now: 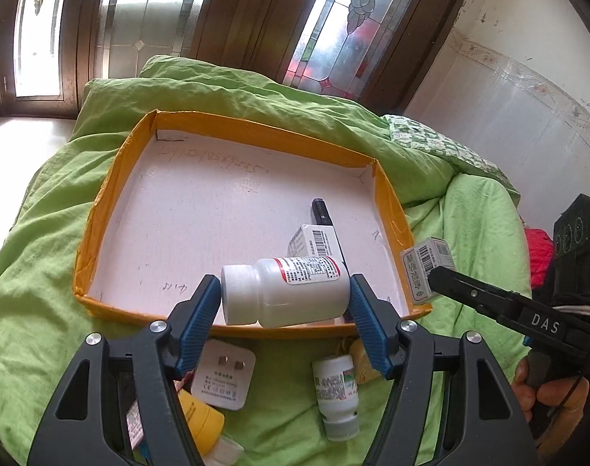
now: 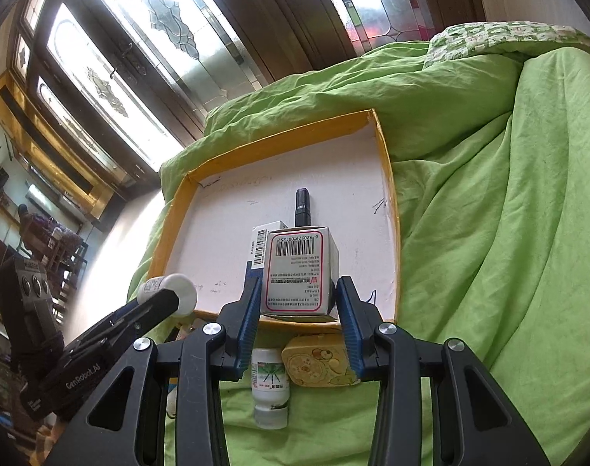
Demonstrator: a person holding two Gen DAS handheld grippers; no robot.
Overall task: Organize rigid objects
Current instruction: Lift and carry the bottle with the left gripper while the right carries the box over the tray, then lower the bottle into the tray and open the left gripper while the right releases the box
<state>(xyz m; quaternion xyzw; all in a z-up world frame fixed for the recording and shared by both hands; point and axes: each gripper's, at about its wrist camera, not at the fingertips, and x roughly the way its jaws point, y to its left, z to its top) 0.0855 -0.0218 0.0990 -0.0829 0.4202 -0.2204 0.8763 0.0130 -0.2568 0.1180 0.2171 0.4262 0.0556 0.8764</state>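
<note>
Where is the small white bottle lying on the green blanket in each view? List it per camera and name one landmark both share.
Left wrist view: the small white bottle lies low and right of centre, between the left gripper's fingers, cap towards the camera.
Right wrist view: it lies bottom centre, left of a yellow cartoon-printed case.
Shared landmark: the orange-rimmed tray, just beyond the bottle in both.

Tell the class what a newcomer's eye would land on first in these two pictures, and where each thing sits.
First, the white pill bottle, clamped sideways in the left gripper over the near edge of the orange-walled tray. Next, the small barcoded box, pinched in the right gripper above the same tray's near edge. Under everything lies the bright green bedcover, with a smaller bottle lying on it in front of the tray.
</note>
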